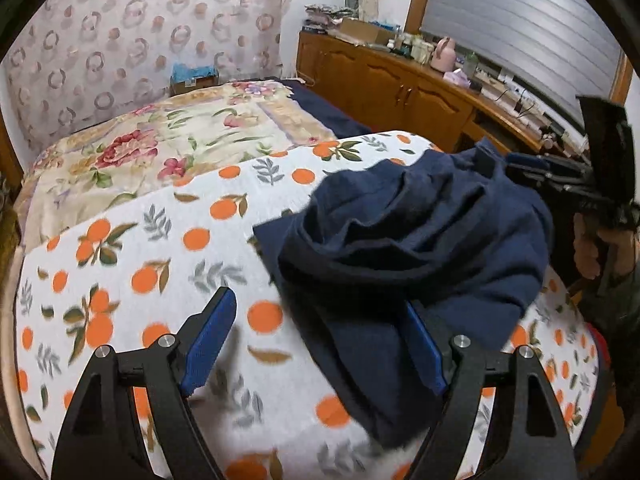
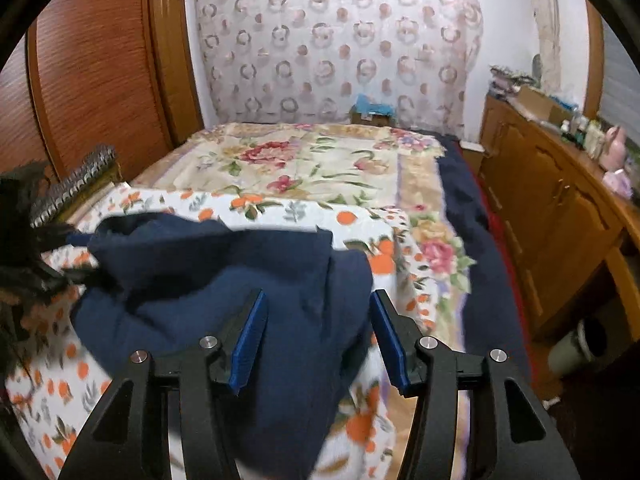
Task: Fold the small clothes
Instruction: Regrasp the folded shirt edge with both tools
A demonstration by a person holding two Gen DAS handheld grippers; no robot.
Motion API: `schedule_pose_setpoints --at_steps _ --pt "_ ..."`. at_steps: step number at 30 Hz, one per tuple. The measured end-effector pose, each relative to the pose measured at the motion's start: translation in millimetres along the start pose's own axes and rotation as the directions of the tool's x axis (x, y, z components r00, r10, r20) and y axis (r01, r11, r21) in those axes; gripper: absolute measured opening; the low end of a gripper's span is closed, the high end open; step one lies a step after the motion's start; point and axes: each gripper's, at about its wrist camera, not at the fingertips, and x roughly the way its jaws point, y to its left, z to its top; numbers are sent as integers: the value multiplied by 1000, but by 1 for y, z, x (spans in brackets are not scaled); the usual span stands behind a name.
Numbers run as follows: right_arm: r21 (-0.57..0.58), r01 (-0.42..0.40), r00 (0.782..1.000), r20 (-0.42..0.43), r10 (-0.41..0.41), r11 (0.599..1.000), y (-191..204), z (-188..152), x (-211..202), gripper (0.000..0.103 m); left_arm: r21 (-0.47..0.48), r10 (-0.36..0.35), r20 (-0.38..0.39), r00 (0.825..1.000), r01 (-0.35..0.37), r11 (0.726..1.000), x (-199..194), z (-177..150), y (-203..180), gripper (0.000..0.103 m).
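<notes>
Bedroom walls carry a ring-patterned curtain (image 2: 336, 48), and a wooden cabinet (image 1: 400, 80) runs along one side with bottles and boxes on top. On the bed lies a floral blanket (image 2: 304, 160), and nearer the cameras an orange-print cloth (image 1: 140, 248) is spread over it.

A navy garment (image 1: 420, 240) lies crumpled on the orange-print cloth, heaped in loose folds with one flat part trailing toward the cameras.

Left hand-held gripper (image 1: 316, 344): jaws spread wide, nothing pinched. Its left pad hangs over bare cloth; its right pad sits at the garment's edge, and whether it touches cannot be told.

Right hand-held gripper (image 2: 316, 340): jaws apart above the garment, with navy fabric showing between the blue pads but not clamped.
</notes>
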Motion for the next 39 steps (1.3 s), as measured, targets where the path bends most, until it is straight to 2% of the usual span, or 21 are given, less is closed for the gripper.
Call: schedule_pose_setpoints --at_steps 1,2,3,4,6,7,8,9,13,17,20,22,26,28,30,32,39 --pt "3 -18 1000 -1 18 1000 0 4 3 54 -1 5 -3 1000 -5 1000 2 2 0 81" --pt "5 -32 999 1 32 999 -5 4 0 49 -2 6 -2 1000 -6 1000 3 5 0 81" --pt "1 -57 998 0 57 998 -5 6 2 22 -3 7 2 1000 -7 1000 3 6 1 81" --pt "-8 -86 996 -3 86 996 -5 7 3 4 -5 13 8 1000 -13 1000 3 8 2 81" --pt "-15 -52 997 59 53 999 -12 6 0 2 -21 31 36 999 -30 999 0 12 5 81" --pt "19 15 995 99 -17 1000 -19 6 -5 2 -46 50 63 997 -47 998 -3 13 9 81" --pt "80 77 992 96 -84 994 -31 4 -7 2 -69 61 81 995 -56 996 -5 13 14 81" --pt "136 95 991 78 -106 986 -40 3 -5 2 -97 68 92 993 -59 993 -6 13 19 81" --pt "121 137 990 9 -139 983 -41 -9 10 2 -158 72 78 994 -59 986 -3 15 32 81" --pt "123 117 993 -1 -118 985 -44 -12 4 2 -152 53 56 997 -43 987 3 11 32 81" --pt "125 103 994 10 -105 987 -47 -1 4 2 -133 1 21 1000 1 991 13 10 27 62" --pt "117 102 994 12 -105 988 -42 2 2 2 -126 -34 -8 999 32 992 23 9 24 45" --pt "97 86 996 15 -88 992 -35 -8 -1 15 -115 -59 -4 998 58 992 26 11 19 40" --pt "93 60 998 6 -61 994 -35 -11 -1 46 -112 -75 -1 997 74 991 26 12 19 32" --pt "97 45 999 -4 -45 994 -35 -15 -2 50 -104 -83 3 997 83 991 25 11 19 27" --pt "107 44 999 9 -45 993 -40 -16 -3 56 -88 -72 1 997 71 994 24 12 16 26" --pt "160 1 999 -36 5 987 -51 -17 9 62 -92 -62 1 998 62 994 24 11 14 26"
